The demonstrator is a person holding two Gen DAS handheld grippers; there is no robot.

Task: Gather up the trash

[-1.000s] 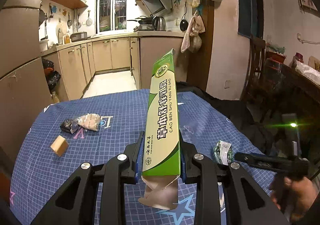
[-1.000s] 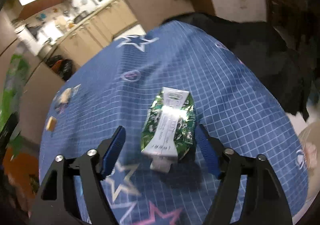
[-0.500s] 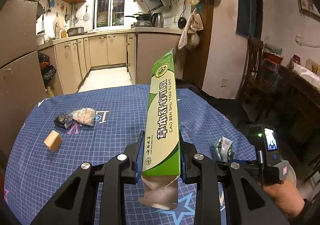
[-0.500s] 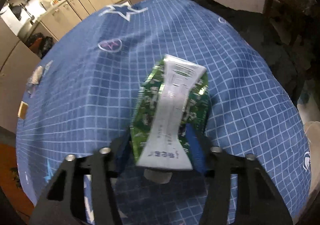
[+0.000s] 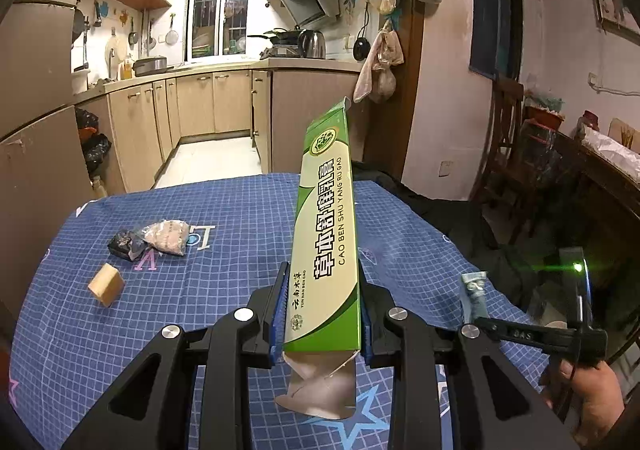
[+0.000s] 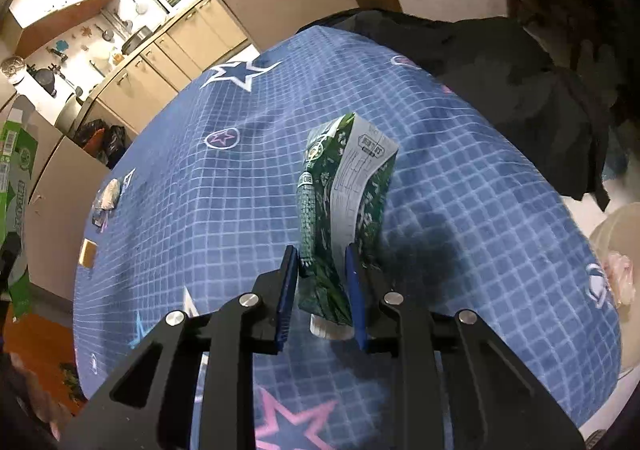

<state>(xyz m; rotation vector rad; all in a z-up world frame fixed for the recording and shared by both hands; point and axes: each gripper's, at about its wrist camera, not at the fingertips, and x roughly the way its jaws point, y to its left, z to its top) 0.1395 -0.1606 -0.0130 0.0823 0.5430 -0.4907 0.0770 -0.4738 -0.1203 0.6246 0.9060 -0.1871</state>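
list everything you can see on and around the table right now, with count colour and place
toothpaste box: 1, green and cream, upright in the left gripper's jaws
crumpled packet: 1, dark green with a white label, pinched in the right gripper's jaws above the cloth
small bags: 2, one black and one pale, touching, far left of the table
block: 1, tan, near left of the table, apart from the bags
tablecloth: 1, blue grid with stars, covering the table
dark cloth: 1, black, off the table's far right edge
left gripper: 1, black, blue pads
right gripper: 1, black, blue pads
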